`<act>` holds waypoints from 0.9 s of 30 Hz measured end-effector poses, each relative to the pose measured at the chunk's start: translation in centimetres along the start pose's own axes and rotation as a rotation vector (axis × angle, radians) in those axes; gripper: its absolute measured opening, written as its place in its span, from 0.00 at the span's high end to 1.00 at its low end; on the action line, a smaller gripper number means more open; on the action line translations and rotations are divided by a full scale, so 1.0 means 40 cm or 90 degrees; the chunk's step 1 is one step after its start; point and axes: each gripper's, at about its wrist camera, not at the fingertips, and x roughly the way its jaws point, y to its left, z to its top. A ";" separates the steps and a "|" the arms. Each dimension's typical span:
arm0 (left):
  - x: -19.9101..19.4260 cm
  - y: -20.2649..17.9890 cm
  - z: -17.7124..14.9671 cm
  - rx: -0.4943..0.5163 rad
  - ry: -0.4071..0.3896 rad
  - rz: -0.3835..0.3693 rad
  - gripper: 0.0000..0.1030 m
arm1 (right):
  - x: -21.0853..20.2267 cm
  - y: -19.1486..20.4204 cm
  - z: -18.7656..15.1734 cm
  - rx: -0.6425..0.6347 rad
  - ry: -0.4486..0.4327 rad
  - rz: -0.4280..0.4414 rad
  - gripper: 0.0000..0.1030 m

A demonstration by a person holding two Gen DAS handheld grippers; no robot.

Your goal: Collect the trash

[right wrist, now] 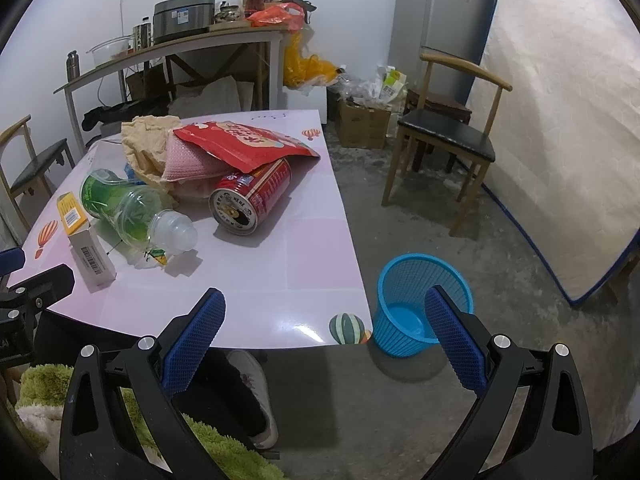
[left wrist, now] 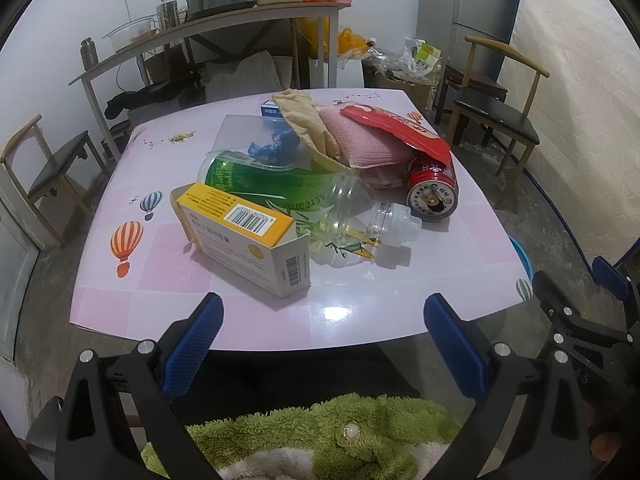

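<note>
Both our grippers, left (left wrist: 323,326) and right (right wrist: 325,322), hover with fingers spread wide, empty. Trash sits piled mid-surface (left wrist: 248,316); the bin (right wrist: 424,304) stands on the floor off the right edge. Grabbing the can (right wrist: 251,194) may roll it off that edge.

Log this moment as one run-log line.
left tool: open, empty | right tool: open, empty | trash pile incl. red drink can on pink table | blue mesh plastic bin: on floor, empty
</note>
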 end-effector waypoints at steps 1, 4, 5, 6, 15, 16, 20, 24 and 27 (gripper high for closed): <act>-0.001 0.001 0.000 0.000 0.000 0.000 0.04 | 0.000 0.001 -0.001 0.001 0.000 0.000 0.07; 0.000 0.004 0.001 -0.004 0.001 0.003 0.04 | -0.003 -0.002 0.000 0.001 -0.001 -0.001 0.07; 0.001 0.006 0.001 -0.005 0.002 0.003 0.04 | -0.003 -0.002 0.001 0.001 -0.001 -0.001 0.07; 0.001 0.008 0.002 -0.007 0.003 0.005 0.04 | -0.002 -0.002 0.001 0.000 -0.001 -0.001 0.07; 0.013 0.015 0.002 -0.013 0.010 0.015 0.04 | -0.005 -0.005 0.000 0.000 0.003 0.001 0.07; 0.014 0.016 0.002 -0.014 0.011 0.017 0.04 | -0.003 -0.003 0.000 -0.001 0.002 0.000 0.07; 0.016 0.022 0.004 -0.019 0.012 0.026 0.04 | -0.002 -0.002 -0.002 0.000 0.003 0.000 0.07; 0.019 0.028 0.005 -0.026 0.015 0.033 0.04 | -0.001 0.002 -0.006 -0.001 0.003 0.001 0.07; 0.021 0.032 0.005 -0.029 0.016 0.037 0.04 | 0.000 0.002 -0.005 -0.001 0.003 0.000 0.07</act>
